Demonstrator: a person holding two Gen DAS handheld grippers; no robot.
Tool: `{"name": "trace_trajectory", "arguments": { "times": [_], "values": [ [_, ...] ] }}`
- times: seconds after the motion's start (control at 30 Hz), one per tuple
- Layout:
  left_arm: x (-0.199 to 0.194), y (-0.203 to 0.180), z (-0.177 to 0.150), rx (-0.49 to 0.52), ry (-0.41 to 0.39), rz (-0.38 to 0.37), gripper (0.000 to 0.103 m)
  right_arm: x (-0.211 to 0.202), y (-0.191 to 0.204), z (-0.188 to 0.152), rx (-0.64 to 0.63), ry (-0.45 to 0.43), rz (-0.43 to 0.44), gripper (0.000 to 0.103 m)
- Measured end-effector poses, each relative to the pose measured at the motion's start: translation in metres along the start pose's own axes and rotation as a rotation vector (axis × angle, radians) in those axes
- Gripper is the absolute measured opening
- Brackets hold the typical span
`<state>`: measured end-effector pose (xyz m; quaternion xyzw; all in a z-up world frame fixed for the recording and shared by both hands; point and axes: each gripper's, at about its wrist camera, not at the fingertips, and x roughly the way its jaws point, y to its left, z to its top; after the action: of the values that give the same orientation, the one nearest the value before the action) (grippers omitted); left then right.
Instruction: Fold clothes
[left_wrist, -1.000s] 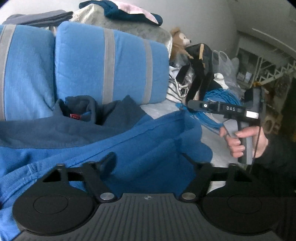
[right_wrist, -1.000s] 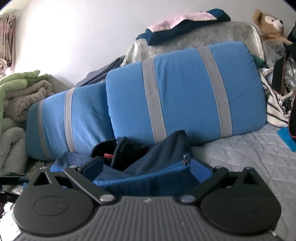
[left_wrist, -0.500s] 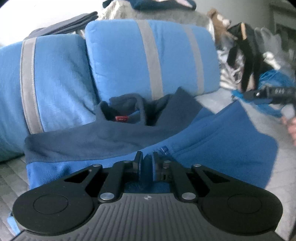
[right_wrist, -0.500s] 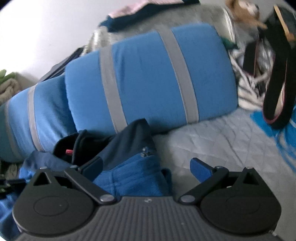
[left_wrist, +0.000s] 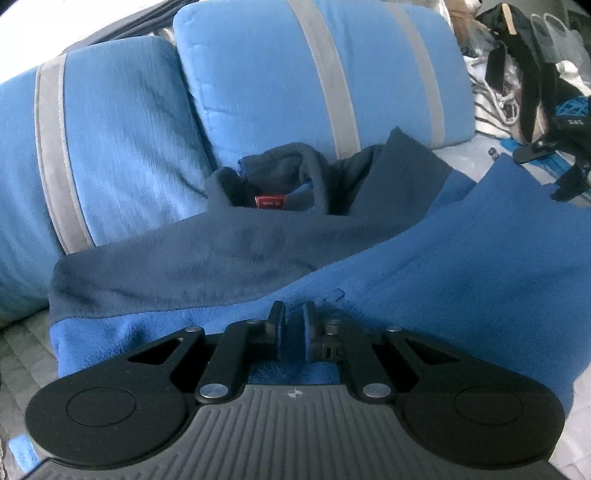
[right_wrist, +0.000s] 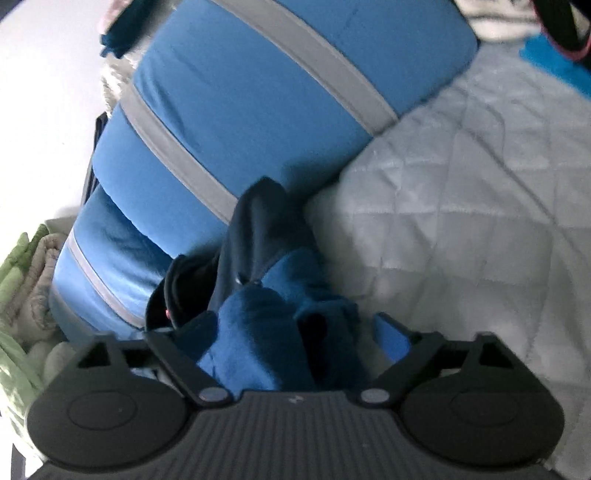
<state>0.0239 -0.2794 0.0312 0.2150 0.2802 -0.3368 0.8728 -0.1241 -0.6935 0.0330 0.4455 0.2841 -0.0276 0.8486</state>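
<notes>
Since a second ago, both hands have dropped toward the bed, the left hand-held gripper has gone from wide apart to clamped on a fold of the fleece jacket, and the right hand-held gripper has rolled, so its view of the pillows now slants. In the left wrist view the two pads stand close together with bright blue fleece pinched between them, at the edge of the blue body panel just below the navy yoke. In the right wrist view the jaws are closing, wide yet, with a bunched lobe of the blue fleece lying between the fingers; the pads do not press on it. That jacket lies spread on the quilted bed cover, its navy collar with a small red label pushed up against the foot of the two blue pillows with grey stripes. From the left wrist view the right hand-held gripper shows as a dark shape at the far right edge, over the jacket's corner. Beyond it lie a black strap and striped cloth. At the left edge of the right wrist view sits a pile of green and beige bedding.
</notes>
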Motion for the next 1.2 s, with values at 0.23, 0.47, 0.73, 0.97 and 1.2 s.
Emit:
{"name": "trace_trajectory", "arguments": {
  "times": [0.23,0.47,0.73,0.97,1.2],
  "values": [
    [0.005,0.000,-0.006,-0.009,0.007,0.009,0.012,0.011,0.012,0.000,-0.132,0.024,0.050,0.075],
    [0.006,-0.006,-0.010,0.006,0.004,0.055,0.018,0.014,0.021,-0.004,-0.259,0.029,0.040,0.036],
    [0.008,-0.010,-0.011,-0.011,0.000,0.081,0.019,0.011,0.058,-0.025,-0.562,-0.092,-0.143,0.076],
    [0.008,-0.010,-0.011,-0.009,0.004,0.089,0.019,0.013,0.045,-0.020,-0.526,-0.059,-0.039,0.059],
    [0.008,-0.013,-0.010,-0.001,0.005,0.103,0.019,-0.001,0.047,-0.021,-0.520,-0.100,0.110,0.041]
  ]
}}
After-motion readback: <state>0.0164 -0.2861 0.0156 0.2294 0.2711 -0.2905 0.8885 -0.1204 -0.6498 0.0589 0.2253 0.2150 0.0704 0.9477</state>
